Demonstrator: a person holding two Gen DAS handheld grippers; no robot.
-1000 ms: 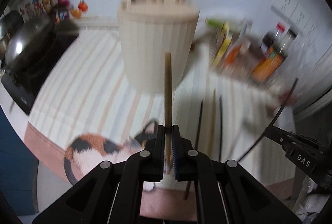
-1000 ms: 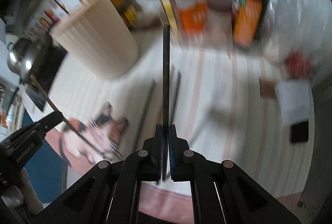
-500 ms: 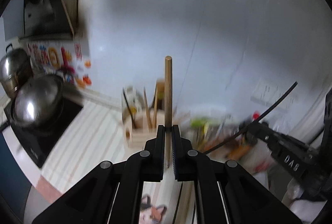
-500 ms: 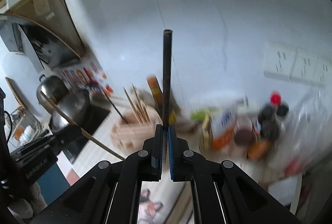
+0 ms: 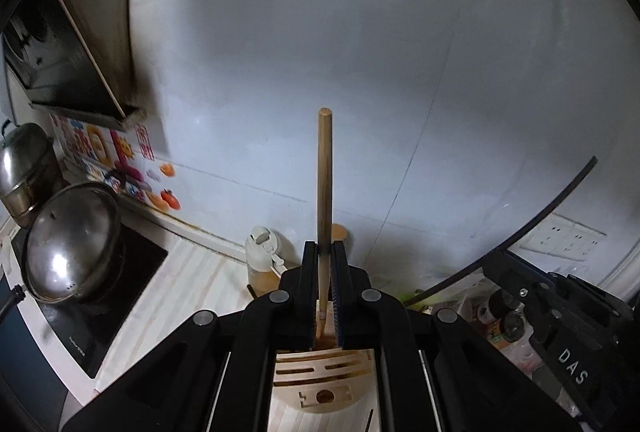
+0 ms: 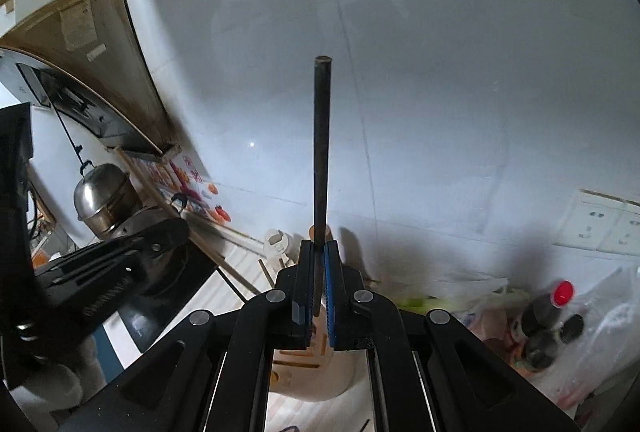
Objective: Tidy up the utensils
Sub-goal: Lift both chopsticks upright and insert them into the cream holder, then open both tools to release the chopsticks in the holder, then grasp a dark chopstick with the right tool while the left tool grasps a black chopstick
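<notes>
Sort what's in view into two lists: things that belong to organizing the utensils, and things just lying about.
Part of the job:
- wooden chopstick, clamped in the left gripper
- black chopstick, clamped in the right gripper
- slotted wooden utensil holder below both grippers

Just lying about:
- steel wok lid
- steel pot
- red-capped sauce bottle
- white-lidded oil bottle

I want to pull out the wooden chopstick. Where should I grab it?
Grab the wooden chopstick on its bare upper shaft, from the side. It is thin, round and upright, and the left gripper already pinches its lower end above the holder.
</notes>
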